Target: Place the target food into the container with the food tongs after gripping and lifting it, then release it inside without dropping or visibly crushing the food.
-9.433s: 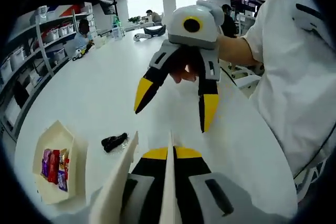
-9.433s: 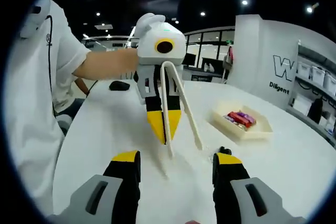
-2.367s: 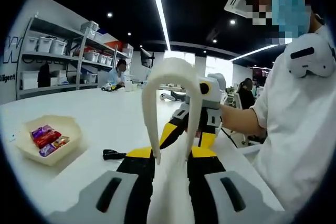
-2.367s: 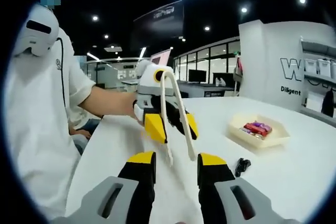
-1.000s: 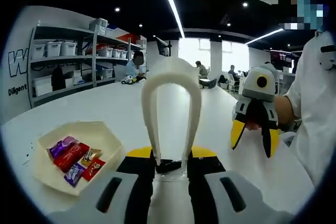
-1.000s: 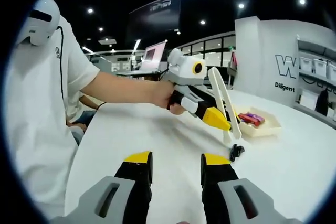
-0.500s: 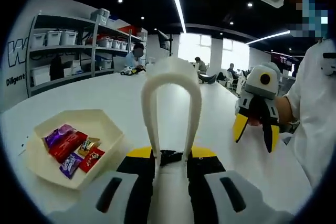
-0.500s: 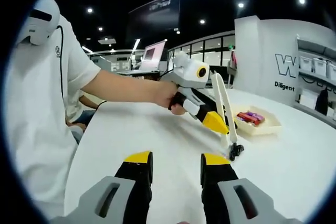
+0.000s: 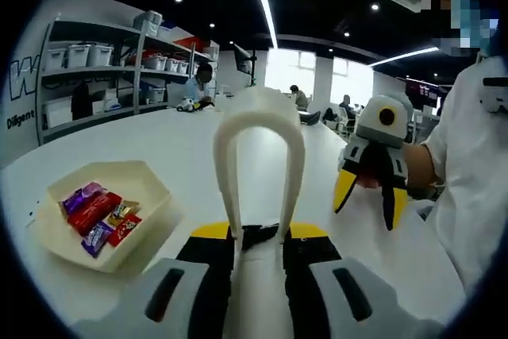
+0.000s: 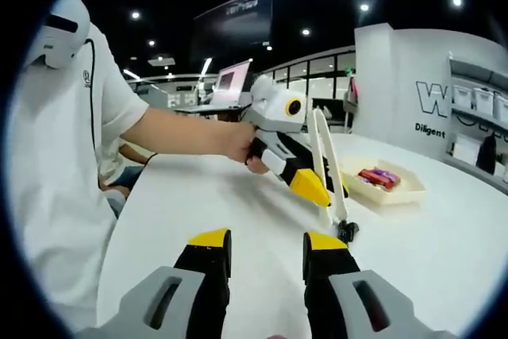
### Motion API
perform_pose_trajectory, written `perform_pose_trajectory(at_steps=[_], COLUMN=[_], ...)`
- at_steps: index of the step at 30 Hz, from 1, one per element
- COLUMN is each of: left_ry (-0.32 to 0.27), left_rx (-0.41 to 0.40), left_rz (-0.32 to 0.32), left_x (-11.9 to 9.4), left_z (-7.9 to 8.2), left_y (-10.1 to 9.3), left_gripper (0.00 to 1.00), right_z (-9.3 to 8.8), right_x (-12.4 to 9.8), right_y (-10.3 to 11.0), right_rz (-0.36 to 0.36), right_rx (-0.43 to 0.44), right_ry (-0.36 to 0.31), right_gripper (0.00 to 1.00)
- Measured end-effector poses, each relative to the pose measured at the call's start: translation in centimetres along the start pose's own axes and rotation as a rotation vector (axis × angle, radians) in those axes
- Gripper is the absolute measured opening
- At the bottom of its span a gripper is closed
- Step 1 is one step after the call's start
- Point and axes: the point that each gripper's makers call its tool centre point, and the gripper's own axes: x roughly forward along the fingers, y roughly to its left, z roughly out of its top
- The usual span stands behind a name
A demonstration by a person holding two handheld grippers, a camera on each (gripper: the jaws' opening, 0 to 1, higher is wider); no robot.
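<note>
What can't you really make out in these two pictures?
- The dark food: too small in the right gripper view to tell what it is; in the left gripper view the tongs and left gripper cover most of it.
- Wrapper print in the container: too small to read in either view.
- Whether the tongs lift the food clear of the table: unclear.
- Wall lettering: cut off by the edge.

We count one white table point(image 9: 159, 148), one pair of white food tongs point(image 9: 259, 166) and one small black piece of food point(image 10: 347, 231) between their tips. At nine o'clock in the left gripper view sits one cream container point(image 9: 111, 210) with about five wrapped candies point(image 9: 99, 213). Two grippers: left gripper point(image 10: 317, 188), right gripper point(image 9: 367, 200).
</note>
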Motion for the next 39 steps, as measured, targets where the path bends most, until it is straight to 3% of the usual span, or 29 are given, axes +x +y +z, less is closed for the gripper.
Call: perform_pose_trajectory(at_steps=[7,20,26,39], left_ry=[0.010,0.039,0.014,0.023], left_rx=[0.009,0.076,0.102,0.146], left_rz=[-0.010,-0.084,-0.074,-0.096], left_x=[-0.4,-0.9,-0.9,0.0], left_z=[-0.2,-0.4,0.3,1.0], left_y=[-1.3,-4.6,-4.2,-3.6], left_gripper=[0.23,0.23,0.22,0.23], right_z=[0.1,0.2,0.0,-0.2], right_x=[-0.1,-0.5,-0.7,-1.0], right_y=[0.0,-0.1,-0.1,-0.3], right_rz=[-0.003,-0.016,-0.020,-0.027], right_rx=[-0.001,0.000,0.003,0.009], right_ry=[-0.001,-0.010,-0.010,-0.011], right_gripper=[0.30,0.30,0.30,0.30])
